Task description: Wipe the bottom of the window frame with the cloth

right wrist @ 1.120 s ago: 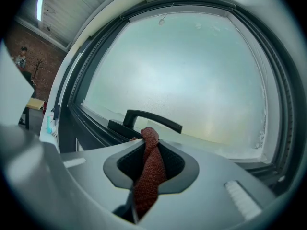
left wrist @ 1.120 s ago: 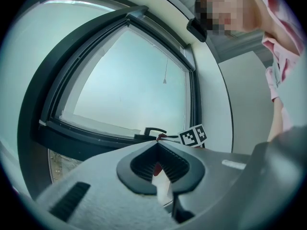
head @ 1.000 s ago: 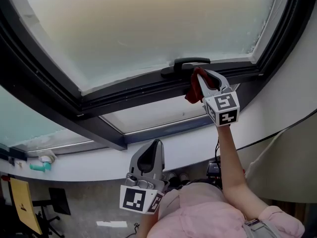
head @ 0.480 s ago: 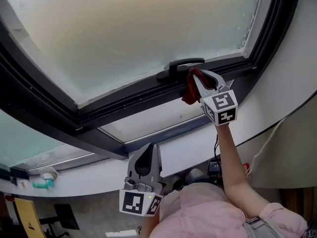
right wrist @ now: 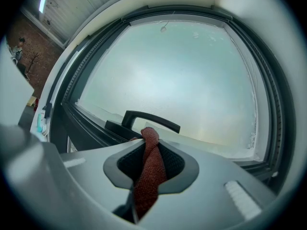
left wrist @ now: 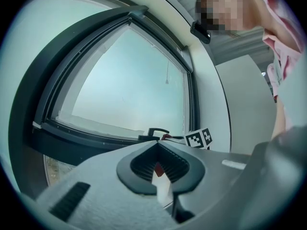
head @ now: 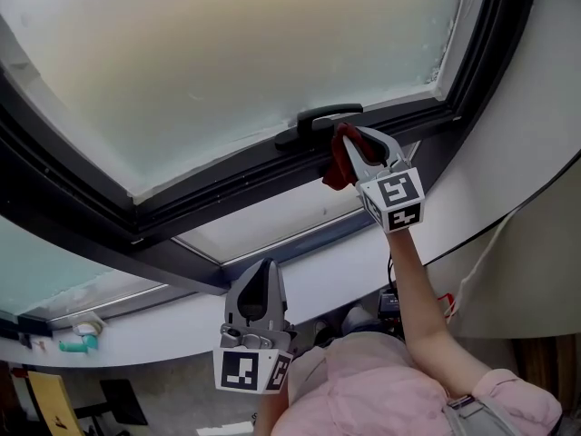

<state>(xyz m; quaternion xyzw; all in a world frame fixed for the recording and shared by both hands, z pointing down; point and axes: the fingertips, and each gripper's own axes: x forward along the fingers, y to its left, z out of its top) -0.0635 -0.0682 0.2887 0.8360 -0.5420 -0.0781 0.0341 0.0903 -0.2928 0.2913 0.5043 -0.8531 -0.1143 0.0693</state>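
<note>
Right gripper: the cloth (right wrist: 149, 169) is being pinched between the jaws of the right gripper (head: 349, 142), with a red-brown bunch standing up past the tips.
Left gripper: the jaws of the left gripper (head: 261, 278) are being pressed together on nothing, and it is being held well below and to the left of the right gripper, apart from the window.
Cloth place: it is being presented at the right gripper's tips to the bottom frame rail (head: 227, 182), just beside the window handle (head: 320, 118); contact cannot be told.
Risk, snagging: the cloth is likely being brought close enough to the handle to catch on it.
Risk, scraping: only a narrow twist is being offered, so the hard jaw tips may be dragged on the rail.
Surface: a dark stepped rail is being faced, with frosted glass (head: 227, 53) beyond the tips.
Room: a white wall (head: 513, 162) is being shown right of the right gripper, a floor far below the left one.
</note>
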